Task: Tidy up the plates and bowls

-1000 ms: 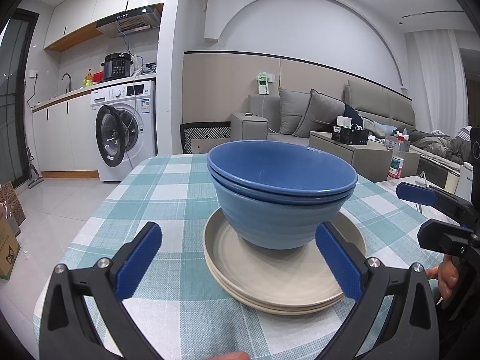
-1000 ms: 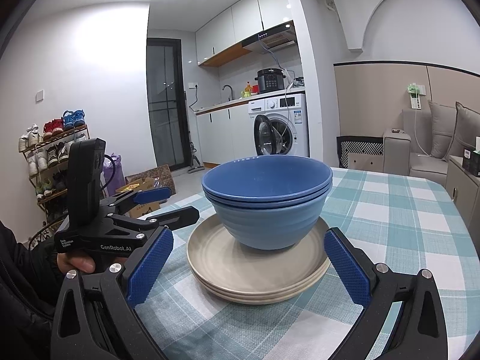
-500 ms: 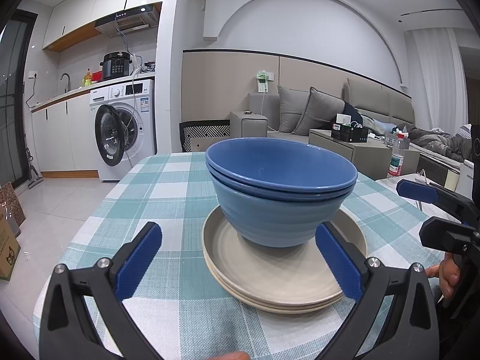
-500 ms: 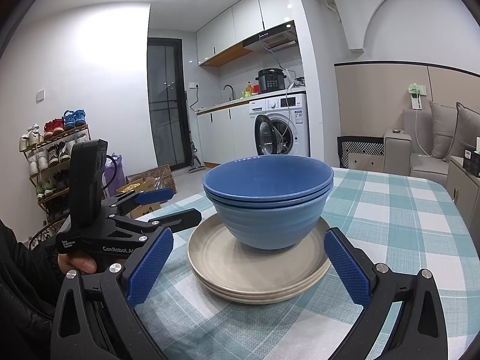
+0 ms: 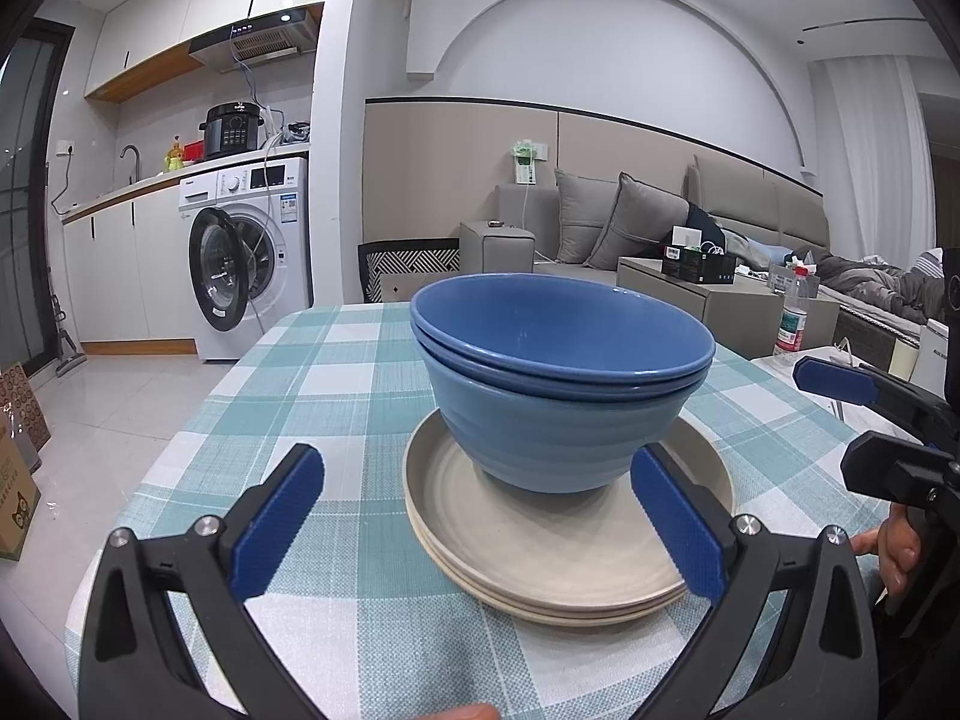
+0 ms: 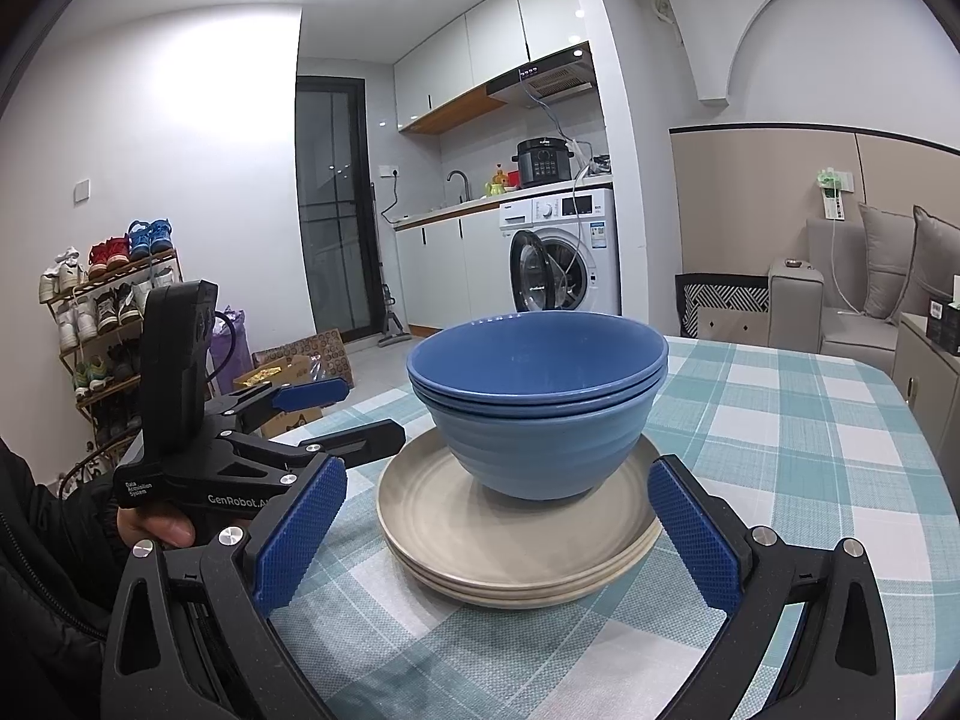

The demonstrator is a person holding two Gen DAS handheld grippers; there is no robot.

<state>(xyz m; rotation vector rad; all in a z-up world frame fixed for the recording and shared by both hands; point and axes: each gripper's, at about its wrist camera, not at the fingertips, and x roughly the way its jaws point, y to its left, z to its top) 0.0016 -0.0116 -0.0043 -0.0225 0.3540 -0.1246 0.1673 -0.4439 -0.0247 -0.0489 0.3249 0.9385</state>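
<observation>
A stack of blue bowls [image 5: 558, 384] [image 6: 537, 402] sits nested on a stack of beige plates [image 5: 558, 546] [image 6: 510, 540] on the checked tablecloth. My left gripper [image 5: 474, 525] is open and empty, its blue pads on either side of the plates' near rim, not touching. My right gripper [image 6: 492, 537] is open and empty, also straddling the plates from the other side. The right gripper also shows in the left wrist view [image 5: 870, 420], and the left gripper in the right wrist view [image 6: 336, 414].
The table [image 5: 288, 396] has a teal and white checked cloth; its edges fall away to the floor at left. A washing machine [image 5: 246, 264] and kitchen counter stand behind; a sofa [image 5: 660, 228] and a low table with a bottle [image 5: 792, 324] stand at right.
Both grippers stay open around the stack. The left wrist view has lifted or shifted very slightly; the bowls and plates have not moved.
</observation>
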